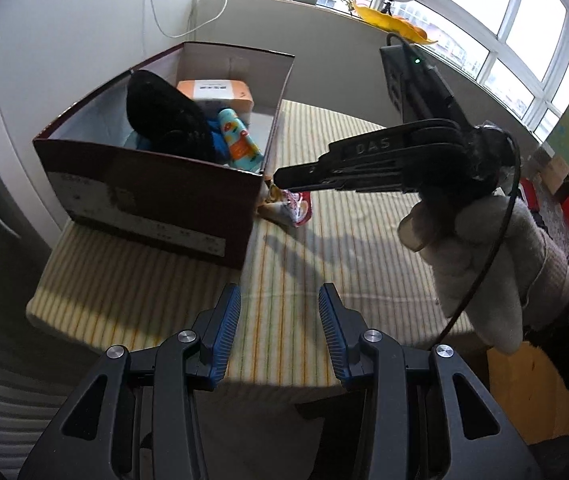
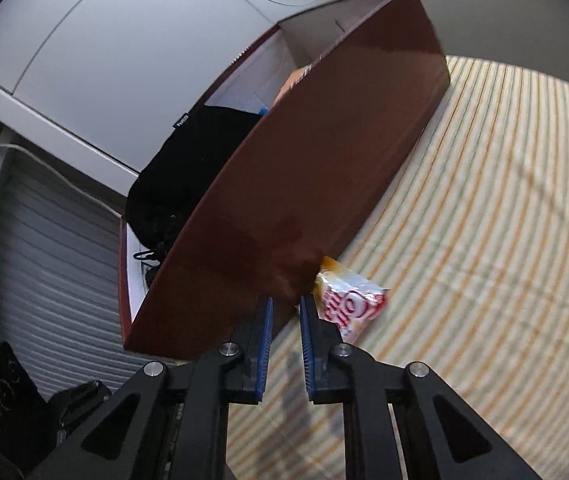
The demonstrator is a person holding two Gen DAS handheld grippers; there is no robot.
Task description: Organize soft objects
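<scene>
Here a maroon cardboard box point(image 1: 156, 184) stands on the striped tablecloth point(image 1: 292, 264), holding a black fabric bundle point(image 1: 168, 116), an orange-and-white carton point(image 1: 220, 94), a teal printed pouch point(image 1: 240, 140) and something blue beneath. A red-and-white snack packet point(image 2: 348, 304) lies on the cloth just beside the box's near corner. The right gripper point(image 2: 286, 316), its fingers drawn narrow, reaches that corner; whether it pinches anything, I cannot tell. The left gripper point(image 1: 280, 320) hangs spread and empty over the cloth.

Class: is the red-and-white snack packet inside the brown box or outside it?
Outside: the snack packet lies on the striped cloth against the brown box.
</scene>
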